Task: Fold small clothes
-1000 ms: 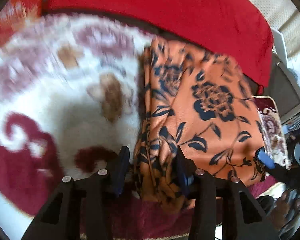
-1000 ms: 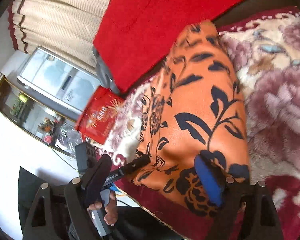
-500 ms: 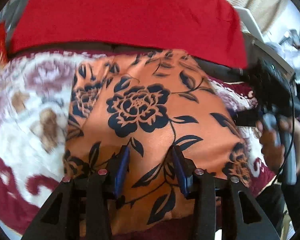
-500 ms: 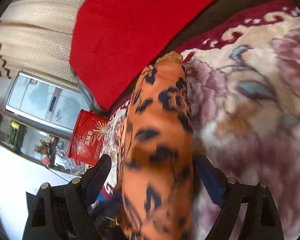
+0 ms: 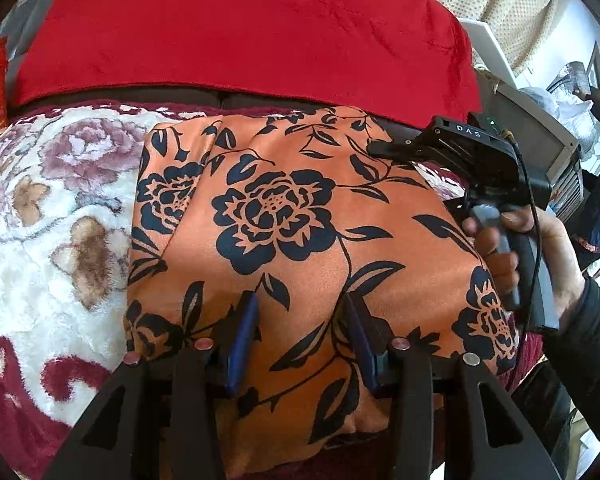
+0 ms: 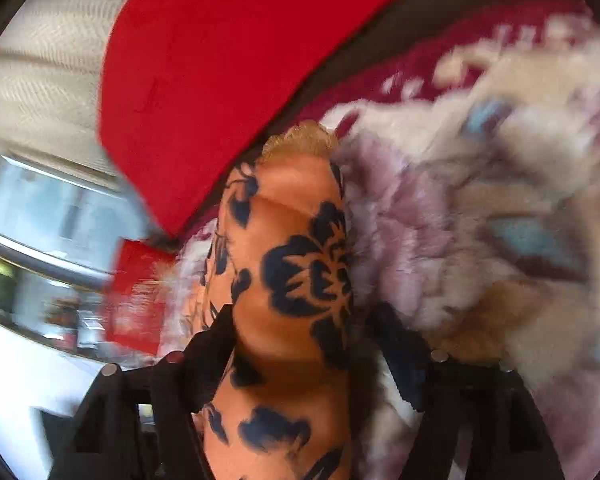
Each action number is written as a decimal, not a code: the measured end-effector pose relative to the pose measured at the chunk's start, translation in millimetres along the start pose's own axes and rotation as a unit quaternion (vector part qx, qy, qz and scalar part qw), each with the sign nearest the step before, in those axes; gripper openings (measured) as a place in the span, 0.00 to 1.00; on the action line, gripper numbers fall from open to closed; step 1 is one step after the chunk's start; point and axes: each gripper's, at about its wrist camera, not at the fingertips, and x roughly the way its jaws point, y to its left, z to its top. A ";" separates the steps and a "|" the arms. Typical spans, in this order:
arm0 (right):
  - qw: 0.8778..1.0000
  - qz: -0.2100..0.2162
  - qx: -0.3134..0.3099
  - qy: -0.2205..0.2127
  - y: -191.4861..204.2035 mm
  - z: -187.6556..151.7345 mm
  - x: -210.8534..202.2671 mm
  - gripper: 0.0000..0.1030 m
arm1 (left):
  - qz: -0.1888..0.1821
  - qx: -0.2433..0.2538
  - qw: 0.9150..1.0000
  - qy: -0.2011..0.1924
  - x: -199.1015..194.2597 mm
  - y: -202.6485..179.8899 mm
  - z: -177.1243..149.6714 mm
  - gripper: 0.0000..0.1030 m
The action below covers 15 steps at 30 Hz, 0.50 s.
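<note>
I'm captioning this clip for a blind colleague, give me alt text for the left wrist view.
The left gripper, jaws open, presses on a folded orange floral garment lying on a floral plush blanket. The right gripper, held in a hand, touches its far right corner.
</note>
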 end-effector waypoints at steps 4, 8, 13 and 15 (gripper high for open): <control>0.999 -0.025 -0.026 -0.001 15.3 3.1 -13.4 0.30 | -0.004 -0.009 1.000 0.001 3.8 4.9 3.3 0.46; 1.000 -0.015 0.008 -0.007 13.3 -5.2 -29.1 0.70 | -0.005 -0.038 0.999 -0.005 -8.9 6.8 12.7 0.45; 0.999 0.037 -0.035 -0.007 37.8 -53.6 -82.9 0.79 | 0.023 -0.034 0.999 -0.028 -26.2 -5.8 27.1 0.48; 0.998 0.035 -0.048 0.020 47.1 -83.0 -82.5 0.79 | 0.038 -0.027 0.999 -0.028 -26.5 -12.3 30.0 0.48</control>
